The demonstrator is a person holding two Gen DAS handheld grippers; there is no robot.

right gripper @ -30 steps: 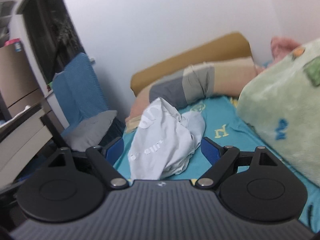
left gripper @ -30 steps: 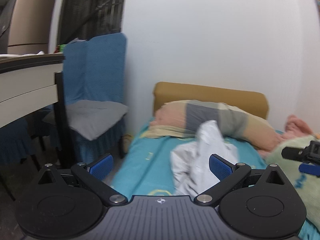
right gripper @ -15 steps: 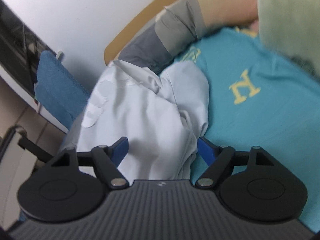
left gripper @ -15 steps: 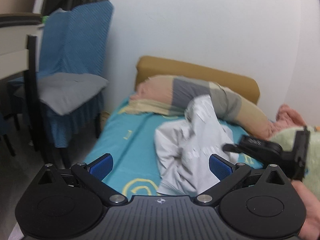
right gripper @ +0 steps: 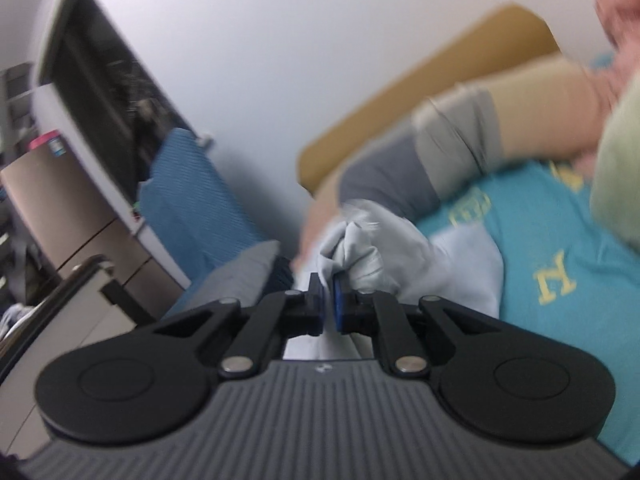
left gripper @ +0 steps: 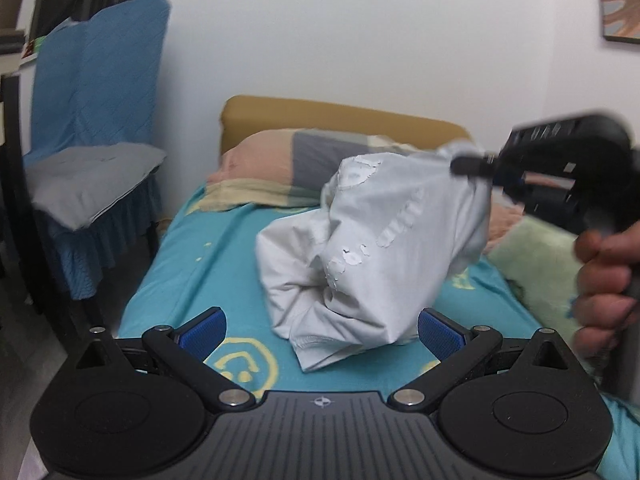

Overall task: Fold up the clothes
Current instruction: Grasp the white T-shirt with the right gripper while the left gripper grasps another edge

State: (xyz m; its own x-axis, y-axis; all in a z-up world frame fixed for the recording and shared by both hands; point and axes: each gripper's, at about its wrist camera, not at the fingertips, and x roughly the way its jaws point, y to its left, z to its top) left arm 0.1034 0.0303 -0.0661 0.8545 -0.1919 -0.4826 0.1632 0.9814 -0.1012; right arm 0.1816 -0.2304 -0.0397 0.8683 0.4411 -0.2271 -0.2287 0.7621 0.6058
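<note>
1. Where it is lying crumpled on the teal bed sheet (left gripper: 188,264) with yellow prints, the pale grey-white garment (left gripper: 372,248) with cracked white lettering is being lifted at its upper right corner.
2. The right tongs (right gripper: 327,300) are pinching a bunch of that fabric, blue pads nearly together.
3. The left tongs (left gripper: 320,328) are standing wide open just before the garment's lower hem, gripping nothing.
4. A grey-and-peach pillow (left gripper: 280,164) is lying behind.

In the left wrist view, bare teal sheet (left gripper: 180,280) lies open at lower left. The crumpled white garment (left gripper: 360,248) fills the centre, the pillow (left gripper: 280,168) blocks behind it, the green blanket (left gripper: 532,256) crowds the right, and a blue-covered chair (left gripper: 96,120) stands at left.
</note>
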